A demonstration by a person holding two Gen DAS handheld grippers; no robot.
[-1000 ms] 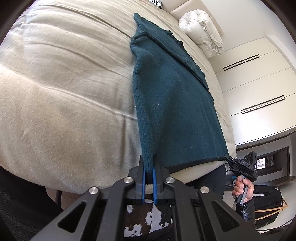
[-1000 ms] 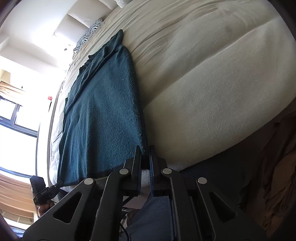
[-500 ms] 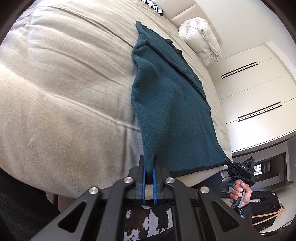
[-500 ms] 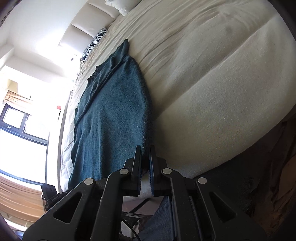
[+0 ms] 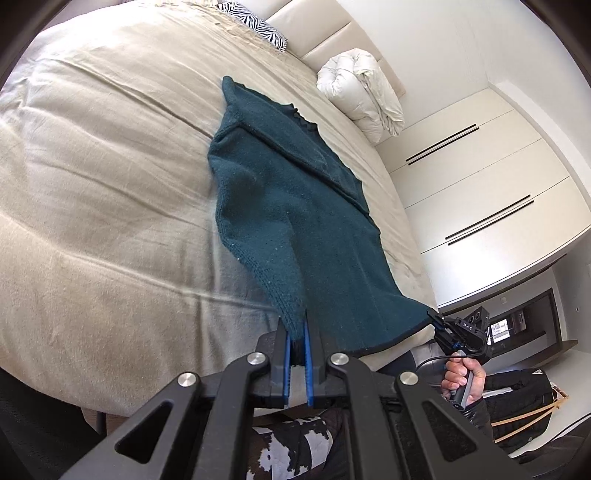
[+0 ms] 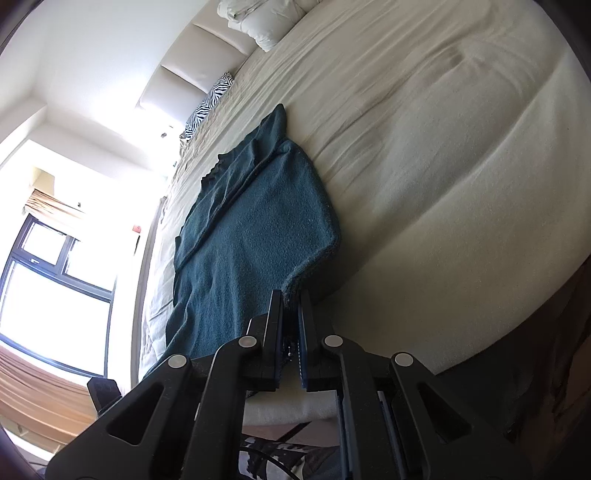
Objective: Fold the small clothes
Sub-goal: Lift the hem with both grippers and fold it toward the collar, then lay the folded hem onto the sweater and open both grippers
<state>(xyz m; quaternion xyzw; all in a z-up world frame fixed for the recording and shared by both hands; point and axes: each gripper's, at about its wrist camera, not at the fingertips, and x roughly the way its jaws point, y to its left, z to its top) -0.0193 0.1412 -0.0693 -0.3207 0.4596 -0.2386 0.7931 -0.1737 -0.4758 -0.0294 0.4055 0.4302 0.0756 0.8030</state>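
Left gripper, black with blue pads: clamped on one bottom corner of dark teal knitted sweater, hem lifted off beige bed cover, upper part lying flat. Right gripper seen pinching the opposite corner, held in a hand.

Right gripper: closed on sweater corner, near edge raised off bed; zebra-print pillow beyond.

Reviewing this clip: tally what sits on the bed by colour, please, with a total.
Dark teal: 1, the sweater, its near corners clamped by the left gripper and right gripper.
White: 1, the rolled duvet.
Black-and-white: 1, the zebra pillow.
Total: 3
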